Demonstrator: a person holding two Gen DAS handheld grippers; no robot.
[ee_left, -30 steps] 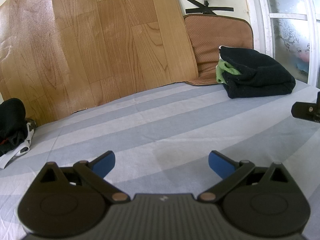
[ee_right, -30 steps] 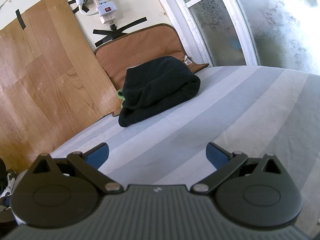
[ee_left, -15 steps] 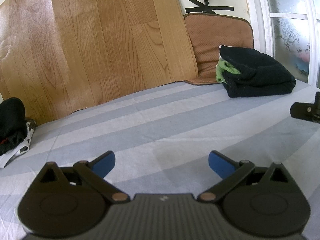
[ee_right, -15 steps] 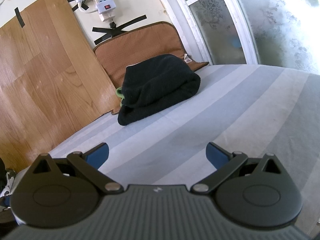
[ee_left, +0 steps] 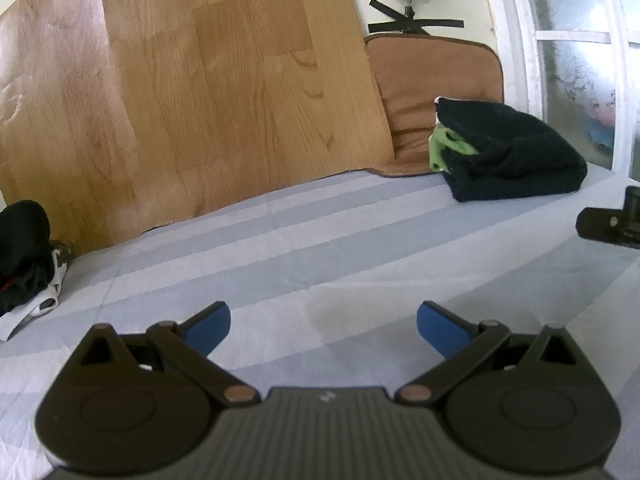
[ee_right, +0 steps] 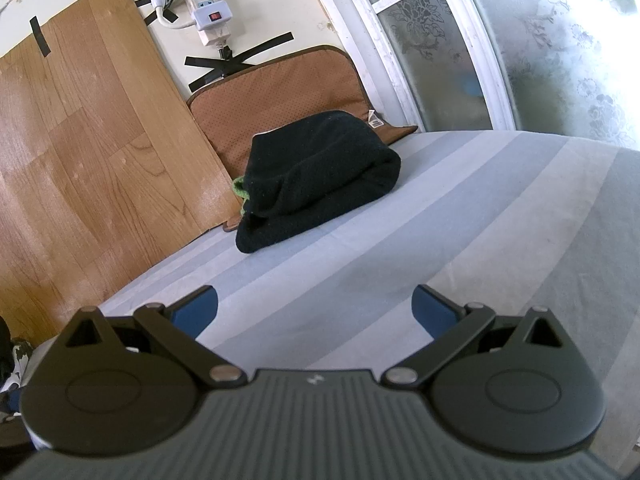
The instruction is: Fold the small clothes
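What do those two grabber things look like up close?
Both the left gripper and the right gripper match: a ribbed dark grey body, two round black discs, black link arms with metal pins, and blue fingertip pads. No cables or sleeves show.

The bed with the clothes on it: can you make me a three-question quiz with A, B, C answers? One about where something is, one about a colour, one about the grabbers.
1. Where does the folded black pile lie?
A. on the striped sheet by the brown cushion
B. on the windowsill
C. on the floor

2. What colour peeks from the pile?
A. red
B. green
C. yellow

3. How are the left gripper and right gripper?
A. both shut
B. holding cloth
C. both open, empty

Answers: A, it rests against the cushion; B, a green edge shows; C, blue fingers are spread over bare sheet.
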